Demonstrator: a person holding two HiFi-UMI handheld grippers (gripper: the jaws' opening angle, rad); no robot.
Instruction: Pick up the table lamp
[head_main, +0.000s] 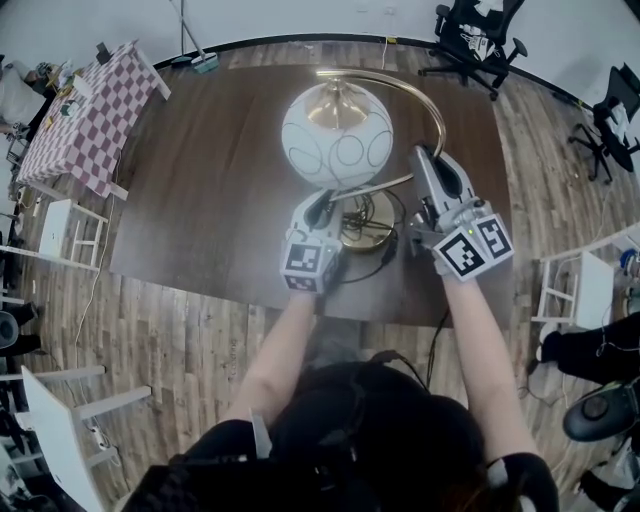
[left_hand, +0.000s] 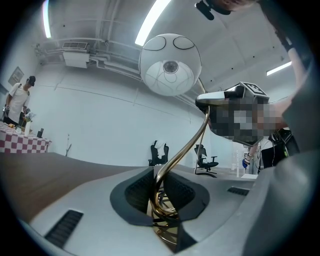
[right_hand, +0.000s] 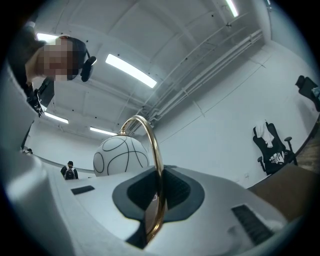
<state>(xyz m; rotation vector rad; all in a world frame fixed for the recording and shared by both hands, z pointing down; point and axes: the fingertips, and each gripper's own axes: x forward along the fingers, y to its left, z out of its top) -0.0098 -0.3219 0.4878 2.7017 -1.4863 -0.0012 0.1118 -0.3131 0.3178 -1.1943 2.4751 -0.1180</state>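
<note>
Gold-metal table lamp (head_main: 337, 135) with a round white globe shade (left_hand: 170, 65) lined in thin black loops is at the middle of the dark brown wooden table (head_main: 200, 180), straight ahead of me in the head view. My left gripper (head_main: 322, 208) is clamped low on the lamp's curved gold stem (left_hand: 185, 145), just above the round gold base (head_main: 368, 228). In the left gripper view the thin tube is pinched between the dark pads (left_hand: 136, 192) and rises up and right to the globe shade overhead. My right gripper (head_main: 428, 165) is clenched on the same stem higher up, on the right side of the arc. In the right gripper view the gold tube runs straight through the closed jaws and loops up over the globe shade, which sits behind and to the left. Both grippers are on the near side of the lamp, the left one under the globe shade and the right one beside it. From the head view I can't tell if the base touches the tabletop. A thin black cord (head_main: 390, 250) curls from the base toward the near table edge. A table with a pink-and-white checked cloth (head_main: 90, 110) stands far left, and black office chairs (head_main: 475, 35) stand far right on the wood plank floor (head_main: 150, 310).
</note>
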